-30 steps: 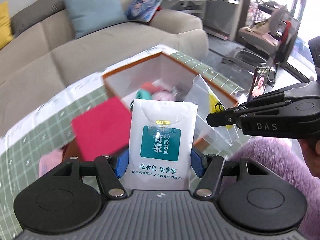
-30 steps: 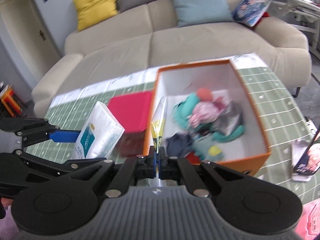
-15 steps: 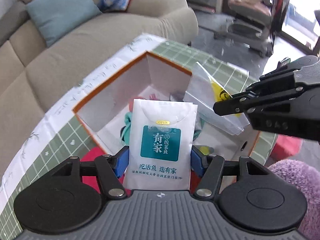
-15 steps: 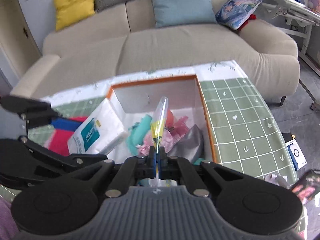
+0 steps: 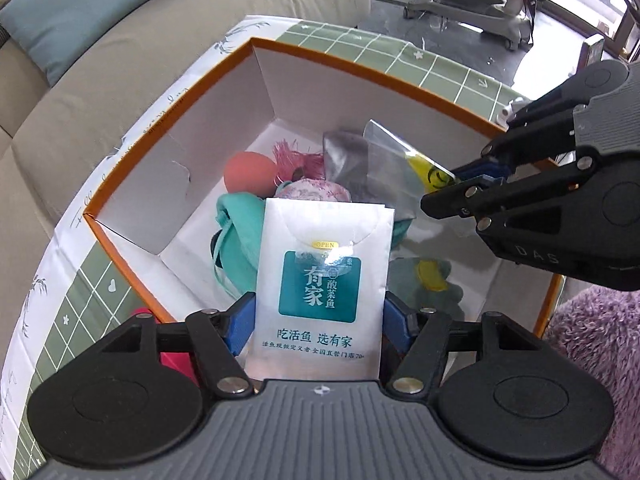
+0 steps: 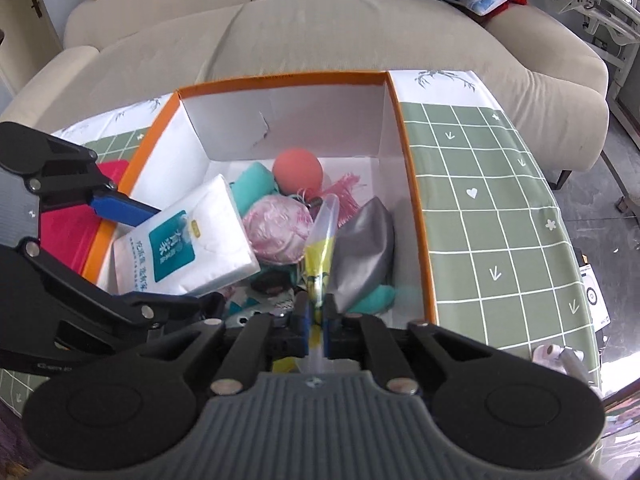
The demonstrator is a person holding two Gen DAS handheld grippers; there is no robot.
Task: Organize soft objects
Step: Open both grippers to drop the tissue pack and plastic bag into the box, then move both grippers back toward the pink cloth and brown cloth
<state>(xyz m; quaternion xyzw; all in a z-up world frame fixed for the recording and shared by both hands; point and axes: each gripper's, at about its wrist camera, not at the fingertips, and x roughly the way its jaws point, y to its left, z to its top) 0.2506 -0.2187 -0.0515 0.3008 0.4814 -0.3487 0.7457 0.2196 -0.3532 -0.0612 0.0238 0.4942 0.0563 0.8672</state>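
An orange-rimmed white box [image 5: 360, 76] [image 6: 280, 80] stands on the green checked tablecloth with several soft things inside. My left gripper [image 5: 320, 320] [image 6: 186, 256] holds a white and teal tissue pack [image 5: 324, 280] [image 6: 188, 240] over the box's near left part. Its jaws are opening, but the pads still touch the pack's sides. My right gripper [image 6: 316, 320] [image 5: 444, 190] hangs over the box with a clear plastic bag with a yellow print [image 6: 324, 224] [image 5: 392, 168] between its pads. Those jaws are opening too, and a narrow gap shows around the thin bag.
In the box lie a coral ball [image 6: 298, 170], a pink patterned ball [image 6: 278, 232], a grey pouch [image 6: 364, 240] and teal cloth [image 5: 236, 232]. A red item [image 6: 68, 228] lies left of the box. A beige sofa [image 6: 320, 36] runs behind the table. White earbuds [image 6: 556, 354] sit at the right.
Both grippers have moved forward and down over the box, carrying the tissue pack and the plastic bag. The right pads have parted slightly around the bag.
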